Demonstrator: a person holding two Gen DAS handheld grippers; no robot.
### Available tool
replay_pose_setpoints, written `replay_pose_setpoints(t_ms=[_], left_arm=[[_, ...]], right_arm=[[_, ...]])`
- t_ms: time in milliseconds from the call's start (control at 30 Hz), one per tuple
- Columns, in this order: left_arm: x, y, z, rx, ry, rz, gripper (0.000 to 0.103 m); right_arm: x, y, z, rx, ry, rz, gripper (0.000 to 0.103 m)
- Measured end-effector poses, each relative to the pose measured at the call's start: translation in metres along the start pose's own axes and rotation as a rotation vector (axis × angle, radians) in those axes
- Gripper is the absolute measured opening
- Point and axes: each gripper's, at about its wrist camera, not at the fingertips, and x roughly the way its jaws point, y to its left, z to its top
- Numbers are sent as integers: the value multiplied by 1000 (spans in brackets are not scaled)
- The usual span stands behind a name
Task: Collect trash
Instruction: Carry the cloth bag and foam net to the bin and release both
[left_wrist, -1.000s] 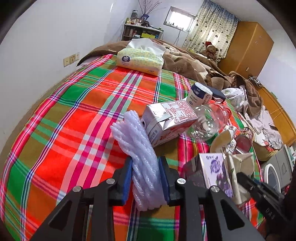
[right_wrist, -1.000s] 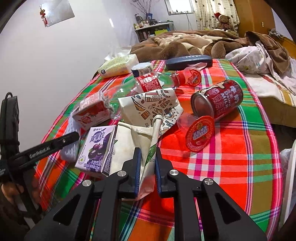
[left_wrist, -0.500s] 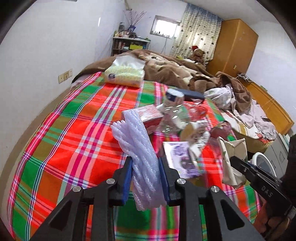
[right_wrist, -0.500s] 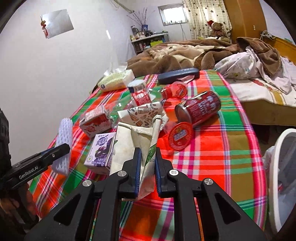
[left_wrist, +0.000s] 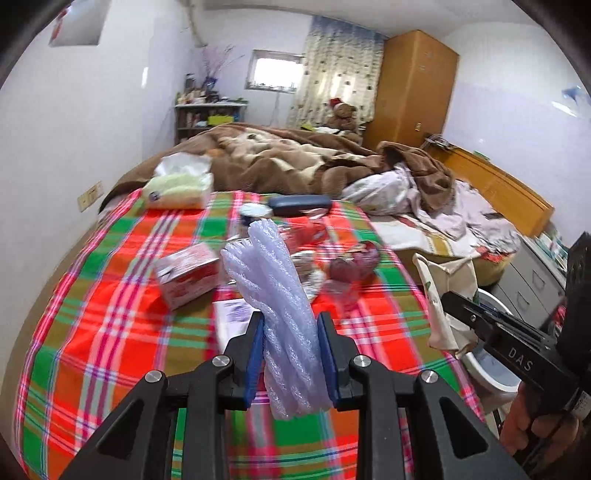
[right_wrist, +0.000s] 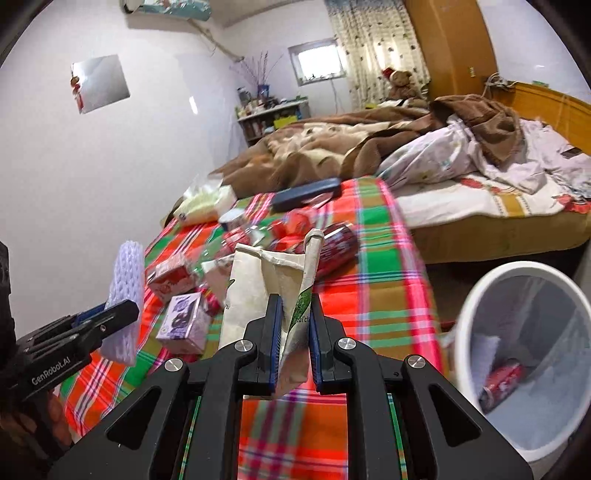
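Trash is riding in both my grippers: the left gripper (left_wrist: 290, 354) is clamping a foam sleeve (left_wrist: 275, 295), the right gripper (right_wrist: 294, 332) is pinching a paper bag (right_wrist: 258, 291), both lifted above the table's (right_wrist: 391, 306) near edge. I'm judging this as the carry step. Next I'm needing to swing right over the bin (right_wrist: 476, 295) beside the table and release. Cartons and a can are lying mid-table.

1. My right gripper (right_wrist: 293, 332) pinches a paper bag (right_wrist: 266, 291) above the plaid cloth (right_wrist: 388, 306);
2. my left gripper (right_wrist: 110, 317) grips foam netting (right_wrist: 125, 295);
3. a white bin (right_wrist: 476, 306) stands lower right, red wrapper (right_wrist: 504, 376) inside.
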Motion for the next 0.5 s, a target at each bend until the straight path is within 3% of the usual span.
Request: replay_pose_setpoints(t_ms=[500], left_arm=[[8,-112,1,165,-1,-152,29]], right_arm=[[-39,-70,1,96,-81,-138,14]])
